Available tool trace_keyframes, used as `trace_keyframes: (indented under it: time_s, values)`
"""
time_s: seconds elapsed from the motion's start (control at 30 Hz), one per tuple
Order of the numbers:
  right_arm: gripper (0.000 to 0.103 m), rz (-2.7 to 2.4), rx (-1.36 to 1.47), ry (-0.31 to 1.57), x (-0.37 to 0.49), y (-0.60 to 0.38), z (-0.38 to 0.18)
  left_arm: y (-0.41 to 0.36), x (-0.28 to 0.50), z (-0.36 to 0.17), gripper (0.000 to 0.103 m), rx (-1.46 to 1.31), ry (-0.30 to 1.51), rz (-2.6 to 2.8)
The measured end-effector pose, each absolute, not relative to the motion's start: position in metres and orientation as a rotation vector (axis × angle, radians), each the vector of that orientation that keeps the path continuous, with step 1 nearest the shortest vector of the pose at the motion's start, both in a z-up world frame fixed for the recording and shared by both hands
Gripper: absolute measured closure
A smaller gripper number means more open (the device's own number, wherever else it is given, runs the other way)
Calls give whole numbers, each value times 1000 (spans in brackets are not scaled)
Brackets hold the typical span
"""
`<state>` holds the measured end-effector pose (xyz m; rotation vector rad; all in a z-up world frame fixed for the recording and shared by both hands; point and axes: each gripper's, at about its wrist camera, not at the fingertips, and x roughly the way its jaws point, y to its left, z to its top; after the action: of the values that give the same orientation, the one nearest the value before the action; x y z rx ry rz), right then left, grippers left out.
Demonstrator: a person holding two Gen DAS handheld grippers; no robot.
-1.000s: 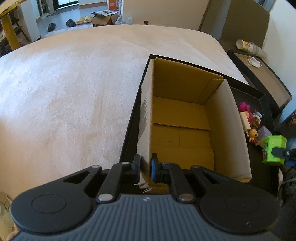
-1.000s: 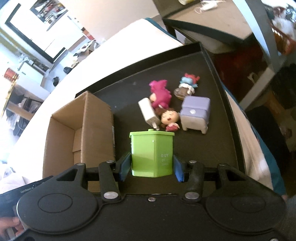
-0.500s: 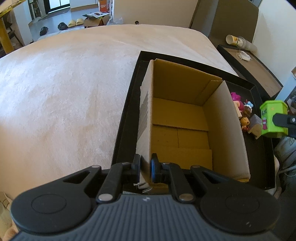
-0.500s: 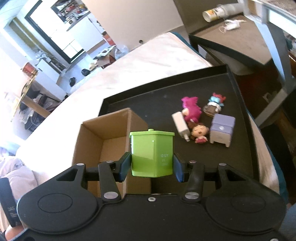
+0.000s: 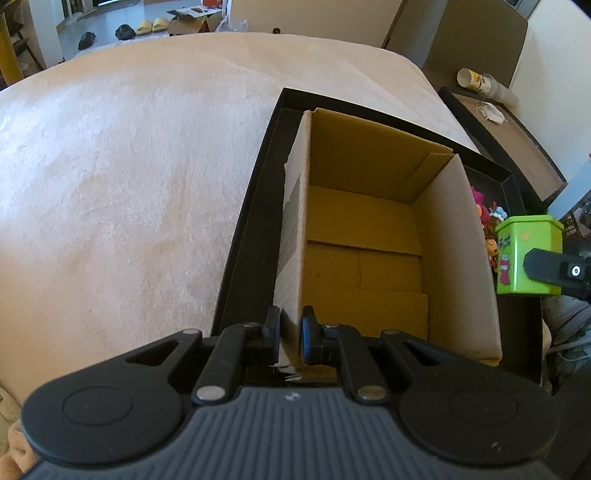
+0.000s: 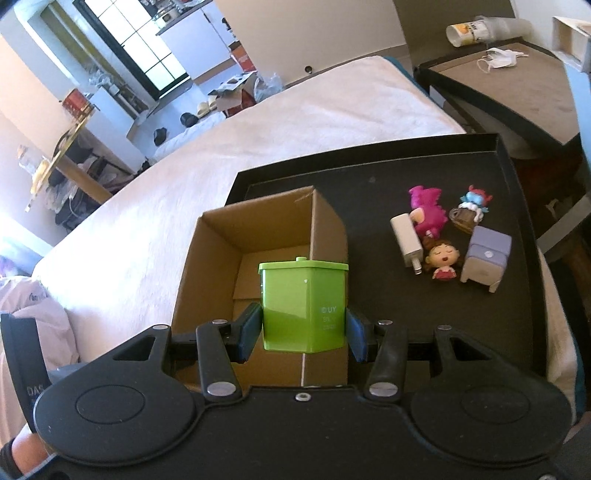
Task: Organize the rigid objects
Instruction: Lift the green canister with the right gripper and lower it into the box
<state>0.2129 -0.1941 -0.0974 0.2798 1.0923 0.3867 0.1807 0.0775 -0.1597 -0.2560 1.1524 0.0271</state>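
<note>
An open cardboard box [image 5: 369,236] stands in a black tray [image 5: 247,229] on a cream blanket. My left gripper [image 5: 291,339] is shut on the box's near left wall. My right gripper [image 6: 303,325] is shut on a small green bin-shaped container [image 6: 303,302], held in the air over the box's [image 6: 258,243] near right corner. In the left wrist view the green container [image 5: 528,254] hangs just right of the box's right wall. On the tray [image 6: 406,325] lie a pink toy [image 6: 428,214], a white charger [image 6: 406,240], a doll head [image 6: 443,258], a blue figure [image 6: 472,206] and a lilac cabinet toy [image 6: 485,258].
The cream blanket [image 5: 129,177] spreads wide to the left of the tray. A second dark tray with a face mask [image 6: 502,59] and stacked cups [image 6: 480,27] sits at the back right. A person's hand [image 6: 18,450] shows at the lower left.
My right gripper has carried the green container up and leftward, from above the tray near the toys to over the box's corner. The left gripper has kept its hold on the box wall.
</note>
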Motion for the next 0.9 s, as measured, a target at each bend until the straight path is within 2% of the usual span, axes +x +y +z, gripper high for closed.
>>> trace_keyframes:
  time_s: [0.9]
  values:
    - [55, 453, 212, 1182, 229, -122, -124, 84, 192, -168, 91, -272, 1191, 27]
